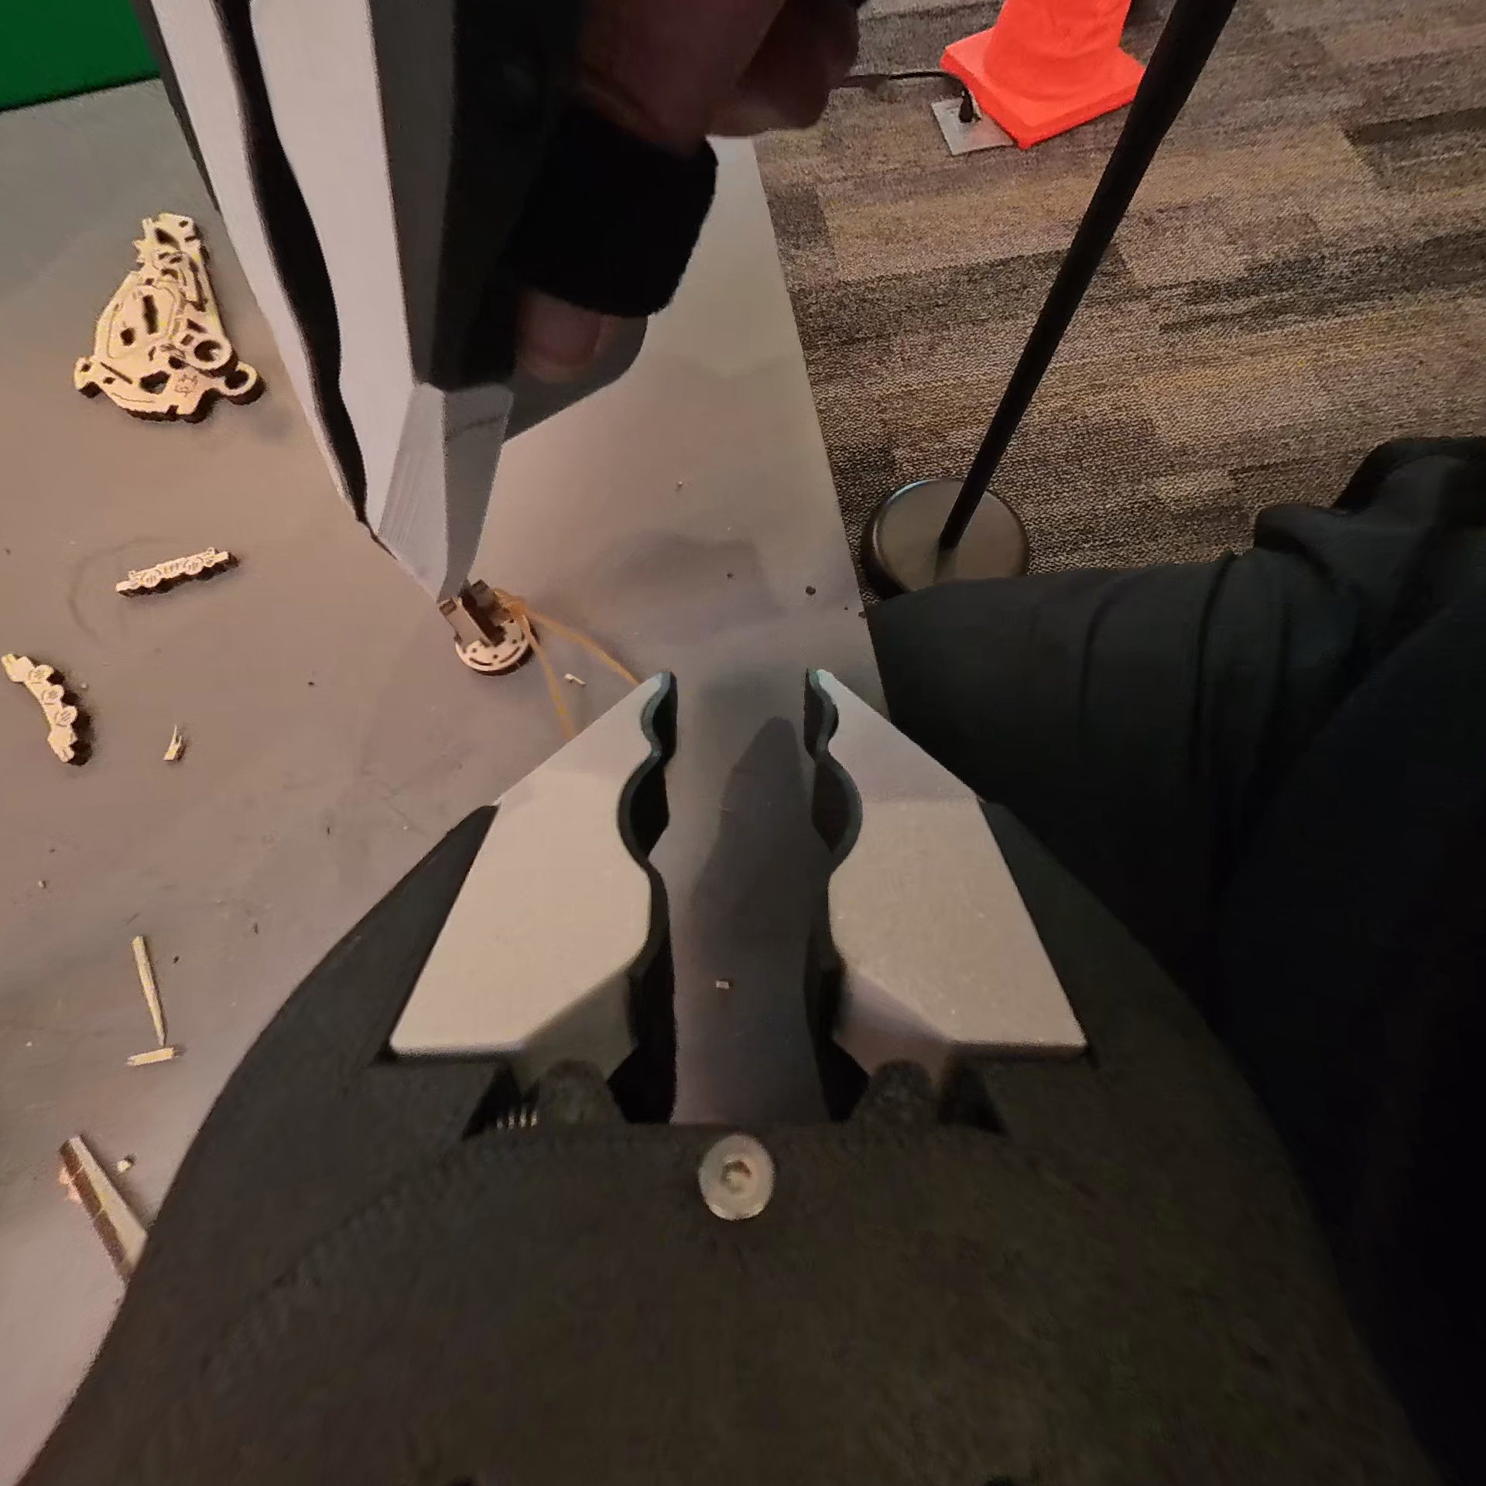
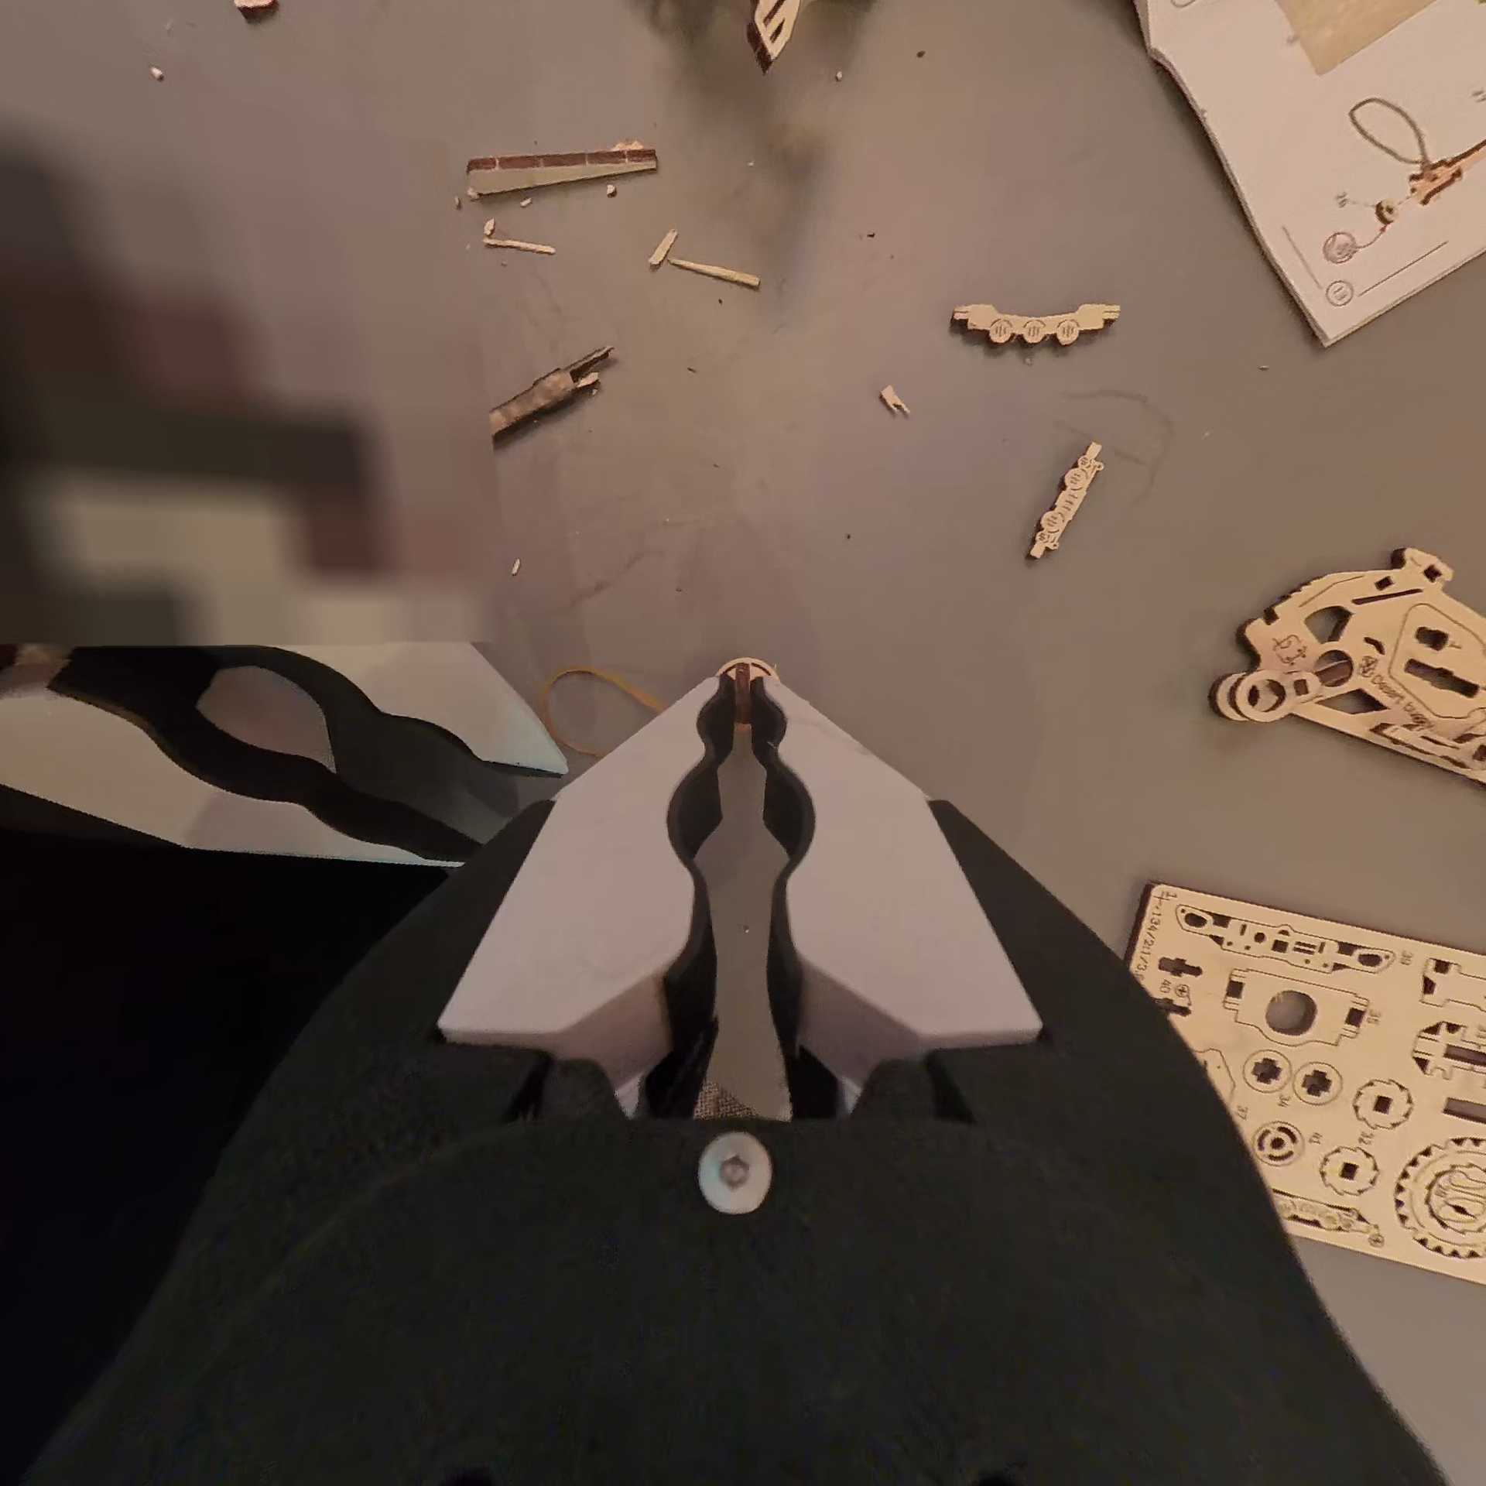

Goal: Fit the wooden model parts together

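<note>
Two grippers show in the left wrist view: the left gripper [image 1: 740, 691] is open and empty, and the small round wooden wheel [image 1: 492, 643] sits ahead-left (quite near). Right wrist view: the right gripper [image 2: 744, 695] pinches that wheel's upright peg [image 2: 741, 698] on the grey table [image 2: 724, 498].

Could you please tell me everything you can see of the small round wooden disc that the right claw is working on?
The round wooden disc is pale laser-cut wood with dark burnt edges and small holes around its face. It lies flat on the grey table, near the table's edge. A small upright wooden piece stands on it, pinched by the right claw. A thin yellow rubber band runs beside it. The left claw hangs open, apart from it.
</note>
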### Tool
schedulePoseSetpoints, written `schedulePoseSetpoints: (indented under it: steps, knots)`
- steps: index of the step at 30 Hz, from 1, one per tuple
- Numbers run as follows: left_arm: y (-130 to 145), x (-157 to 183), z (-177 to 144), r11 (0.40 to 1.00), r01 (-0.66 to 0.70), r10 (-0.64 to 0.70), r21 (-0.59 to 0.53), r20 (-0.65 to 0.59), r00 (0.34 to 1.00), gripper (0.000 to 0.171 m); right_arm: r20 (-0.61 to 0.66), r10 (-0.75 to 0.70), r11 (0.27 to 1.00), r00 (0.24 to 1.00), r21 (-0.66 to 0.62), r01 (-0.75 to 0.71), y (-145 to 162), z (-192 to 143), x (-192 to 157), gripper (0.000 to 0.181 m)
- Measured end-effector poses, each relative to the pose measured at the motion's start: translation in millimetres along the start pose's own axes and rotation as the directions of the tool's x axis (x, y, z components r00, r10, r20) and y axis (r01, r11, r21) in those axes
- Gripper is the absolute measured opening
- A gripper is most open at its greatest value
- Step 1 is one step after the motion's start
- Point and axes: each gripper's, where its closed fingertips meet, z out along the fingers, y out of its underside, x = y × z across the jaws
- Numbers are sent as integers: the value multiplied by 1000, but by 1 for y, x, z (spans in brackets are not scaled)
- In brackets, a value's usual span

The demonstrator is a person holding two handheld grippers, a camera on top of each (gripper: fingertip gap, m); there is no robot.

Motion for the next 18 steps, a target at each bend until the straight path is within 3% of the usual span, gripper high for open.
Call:
schedulePoseSetpoints:
  steps: [18]
  knots:
    - [1, -1, -3, 1000, 13, -12, 23, -22, 1000, 29, -84, -82, 992, 993, -98, 74, 1, 6, 2, 1]
